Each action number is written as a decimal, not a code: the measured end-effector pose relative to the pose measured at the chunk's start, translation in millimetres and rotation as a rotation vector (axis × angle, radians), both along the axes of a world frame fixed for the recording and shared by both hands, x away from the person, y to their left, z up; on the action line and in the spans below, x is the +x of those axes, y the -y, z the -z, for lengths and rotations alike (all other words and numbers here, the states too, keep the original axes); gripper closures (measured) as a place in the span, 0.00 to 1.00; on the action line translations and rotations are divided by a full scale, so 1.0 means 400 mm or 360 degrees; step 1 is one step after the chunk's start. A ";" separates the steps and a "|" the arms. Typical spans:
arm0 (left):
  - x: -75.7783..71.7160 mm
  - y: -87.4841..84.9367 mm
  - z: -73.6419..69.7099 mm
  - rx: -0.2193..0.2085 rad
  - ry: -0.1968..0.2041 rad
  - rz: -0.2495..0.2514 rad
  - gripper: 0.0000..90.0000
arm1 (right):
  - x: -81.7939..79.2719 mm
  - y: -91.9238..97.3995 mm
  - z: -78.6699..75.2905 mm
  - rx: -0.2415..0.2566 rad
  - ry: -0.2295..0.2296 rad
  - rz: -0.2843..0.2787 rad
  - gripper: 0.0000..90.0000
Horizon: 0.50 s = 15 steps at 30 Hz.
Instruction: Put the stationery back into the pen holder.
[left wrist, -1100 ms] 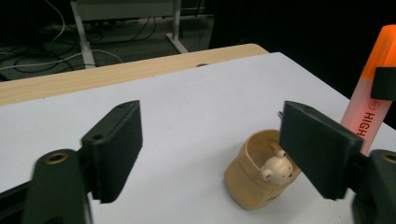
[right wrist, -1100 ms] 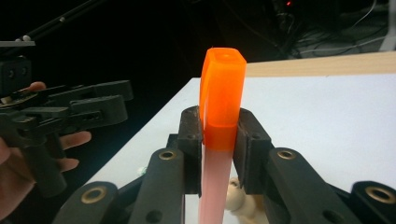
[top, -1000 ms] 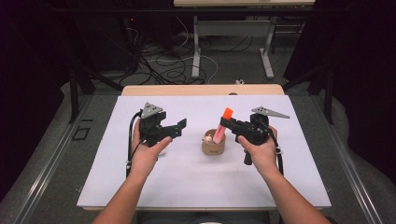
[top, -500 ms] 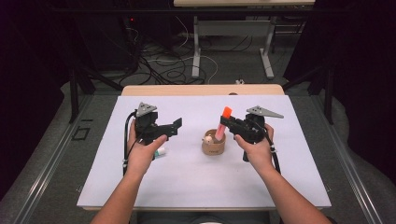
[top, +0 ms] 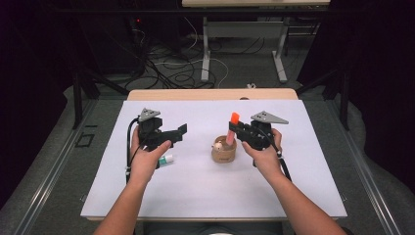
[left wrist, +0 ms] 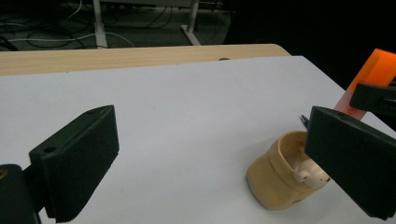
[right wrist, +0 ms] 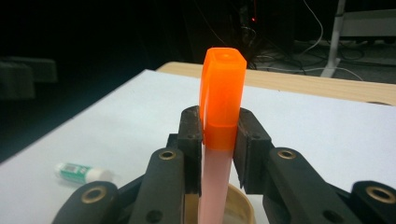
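Cup (top: 224,152) btwn tools; glue stick (top: 167,159) left.

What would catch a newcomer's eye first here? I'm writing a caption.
The bright orange-capped pink marker, upright in the right gripper just above the small tan wooden cup at the middle of the white table. The left gripper hangs open at the left.

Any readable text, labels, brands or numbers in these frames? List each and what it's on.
None can be read.
Small tube on the white table cover: green-and-white label with print, too blurred to read.
Orange-capped marker held in the right gripper: a small red mark low on its barrel in the left gripper view, too small to read.
Tan cup: no print visible.
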<state>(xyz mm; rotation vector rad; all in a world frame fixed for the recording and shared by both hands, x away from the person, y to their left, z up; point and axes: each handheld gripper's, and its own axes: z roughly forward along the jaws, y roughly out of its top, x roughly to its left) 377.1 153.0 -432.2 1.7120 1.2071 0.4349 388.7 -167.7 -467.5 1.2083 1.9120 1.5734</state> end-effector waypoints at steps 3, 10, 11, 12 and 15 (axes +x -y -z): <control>0.001 -0.002 0.002 -0.0002 -0.0008 -0.0001 0.04 | 0.000 -0.003 0.017 -0.0033 0.0026 0.0009 0.83; 0.002 0.000 0.006 0.0001 -0.0022 0.0009 0.05 | 0.002 -0.015 0.052 -0.0156 0.0037 0.0002 0.83; 0.003 0.000 0.006 0.0002 -0.0022 0.0009 0.05 | 0.000 -0.016 0.057 -0.0175 0.0047 0.0006 0.83; 0.003 0.000 0.007 0.0004 -0.0022 0.0009 0.05 | 0.000 -0.017 0.060 -0.0169 0.0053 -0.0005 0.83; 0.003 0.001 0.009 0.0000 -0.0027 0.0013 0.05 | 0.001 -0.020 0.073 -0.0201 0.0042 0.0000 0.83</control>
